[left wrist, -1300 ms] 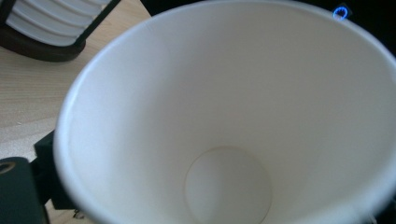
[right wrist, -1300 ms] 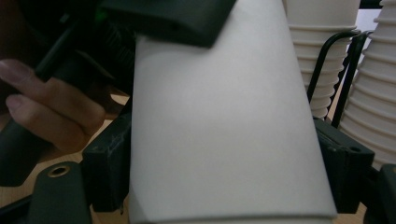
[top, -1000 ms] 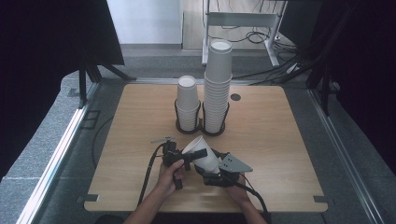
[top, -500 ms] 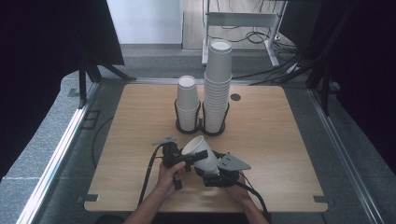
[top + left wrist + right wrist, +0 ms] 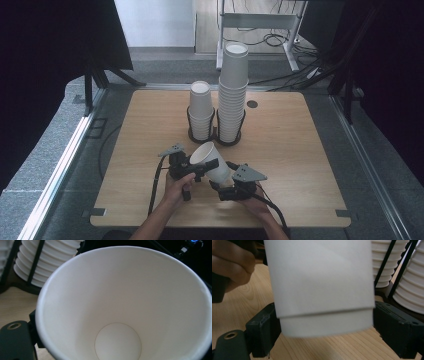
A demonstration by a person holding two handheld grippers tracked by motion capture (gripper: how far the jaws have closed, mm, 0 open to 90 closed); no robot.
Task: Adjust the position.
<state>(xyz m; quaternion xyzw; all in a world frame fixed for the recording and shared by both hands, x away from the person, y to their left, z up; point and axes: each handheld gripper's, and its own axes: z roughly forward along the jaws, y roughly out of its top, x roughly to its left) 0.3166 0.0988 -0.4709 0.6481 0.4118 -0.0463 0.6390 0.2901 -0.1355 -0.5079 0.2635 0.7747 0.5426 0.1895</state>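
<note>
Tabletop (image 5: 310,150) of light wood carries a black wire cup holder (image 5: 216,134) at its far middle, the landmark for what follows. Taller stack of white paper cups (image 5: 233,92) fills the holder's right ring; shorter stack (image 5: 201,110) fills its left ring. Single paper cup (image 5: 212,162) hangs tilted above the tabletop, nearer the person than the holder, mouth turned up and to the left. Left gripper (image 5: 192,169) clamps the cup at its rim, one jaw inside the mouth and one outside; its jaws have just been closing on the wall. Right gripper (image 5: 224,186) brackets the cup's base; its jaws have just been opening, and in the right gripper view the pads (image 5: 265,327) stand a little off the cup (image 5: 322,285), so the grip appears released. Step in hand, as judged: handover of the cup from right to left. Next move probably calls for drawing the right gripper clear, then carrying the cup toward the holder.
</note>
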